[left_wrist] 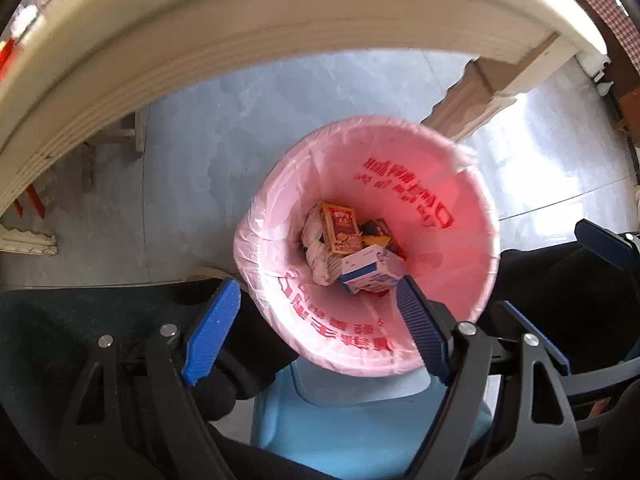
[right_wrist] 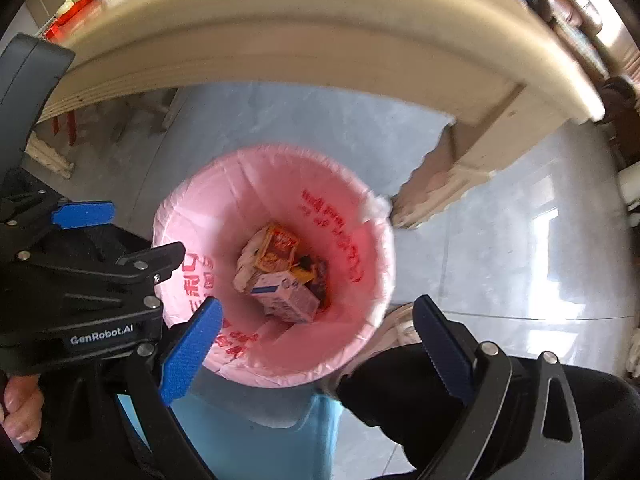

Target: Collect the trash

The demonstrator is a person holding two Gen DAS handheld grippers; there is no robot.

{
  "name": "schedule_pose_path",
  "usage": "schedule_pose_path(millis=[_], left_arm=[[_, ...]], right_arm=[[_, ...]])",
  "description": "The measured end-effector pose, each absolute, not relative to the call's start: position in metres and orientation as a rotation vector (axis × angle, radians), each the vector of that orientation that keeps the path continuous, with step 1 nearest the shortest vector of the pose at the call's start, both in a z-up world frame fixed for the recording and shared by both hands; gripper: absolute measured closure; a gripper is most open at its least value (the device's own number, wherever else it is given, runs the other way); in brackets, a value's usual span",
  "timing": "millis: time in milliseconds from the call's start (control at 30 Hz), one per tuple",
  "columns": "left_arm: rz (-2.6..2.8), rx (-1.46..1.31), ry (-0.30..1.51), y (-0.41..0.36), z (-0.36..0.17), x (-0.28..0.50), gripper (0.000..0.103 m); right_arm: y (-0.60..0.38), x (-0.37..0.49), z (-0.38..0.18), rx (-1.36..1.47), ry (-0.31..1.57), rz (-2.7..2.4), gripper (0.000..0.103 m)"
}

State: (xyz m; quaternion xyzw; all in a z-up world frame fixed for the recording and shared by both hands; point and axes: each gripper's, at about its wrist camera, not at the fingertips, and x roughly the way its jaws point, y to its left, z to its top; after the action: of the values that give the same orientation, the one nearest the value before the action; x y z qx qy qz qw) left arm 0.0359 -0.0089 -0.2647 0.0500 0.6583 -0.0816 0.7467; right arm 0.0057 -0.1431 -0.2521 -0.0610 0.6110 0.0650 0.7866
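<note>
Both the left gripper [left_wrist: 316, 324] and right gripper [right_wrist: 316, 348] hang with jaws spread, empty, above the pink-lined blue plastic bin [left_wrist: 276, 216], where the white-and-blue carton [left_wrist: 372, 270] rests; best rise clear of the liner.

From where I watched, a cream surface [left_wrist: 248, 32] with a ribbed edge curved across the top. Its carved leg [right_wrist: 448, 168] stood on a grey, glossy tiled floor [left_wrist: 240, 128]. On the surface's far corner lay a red tray [right_wrist: 72, 12] with small white pieces, too blurred to name.
</note>
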Motion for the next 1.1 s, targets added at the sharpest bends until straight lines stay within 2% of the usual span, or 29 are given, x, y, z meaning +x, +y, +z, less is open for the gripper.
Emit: schedule_pose_path(millis=[267,333,467,667,733,1100], left_arm=[[-0.166,0.094,1.207,-0.013,-0.172,0.018,0.024],[-0.149,0.083,1.116,-0.011,-0.137,0.013,0.019],[-0.111,0.058,0.941,-0.007,-0.072,0.0,0.018],[-0.054,0.099,0.753,-0.016,-0.007,-0.029,0.011],[-0.035,0.101,0.709,-0.019,0.008,-0.04,0.006],[-0.023,0.058,0.648,-0.024,0.052,-0.081,0.006]], right_arm=[[-0.167,-0.015,-0.173,-0.052,1.133,0.07,0.009],[-0.173,-0.019,-0.147,-0.051,1.059,0.042,0.009],[-0.179,-0.038,-0.08,-0.078,0.841,-0.042,0.007],[-0.183,-0.075,0.009,-0.051,0.583,-0.1,0.007],[-0.183,-0.087,0.029,-0.05,0.529,-0.115,0.007],[-0.174,-0.15,0.075,-0.072,0.38,-0.216,0.007]])
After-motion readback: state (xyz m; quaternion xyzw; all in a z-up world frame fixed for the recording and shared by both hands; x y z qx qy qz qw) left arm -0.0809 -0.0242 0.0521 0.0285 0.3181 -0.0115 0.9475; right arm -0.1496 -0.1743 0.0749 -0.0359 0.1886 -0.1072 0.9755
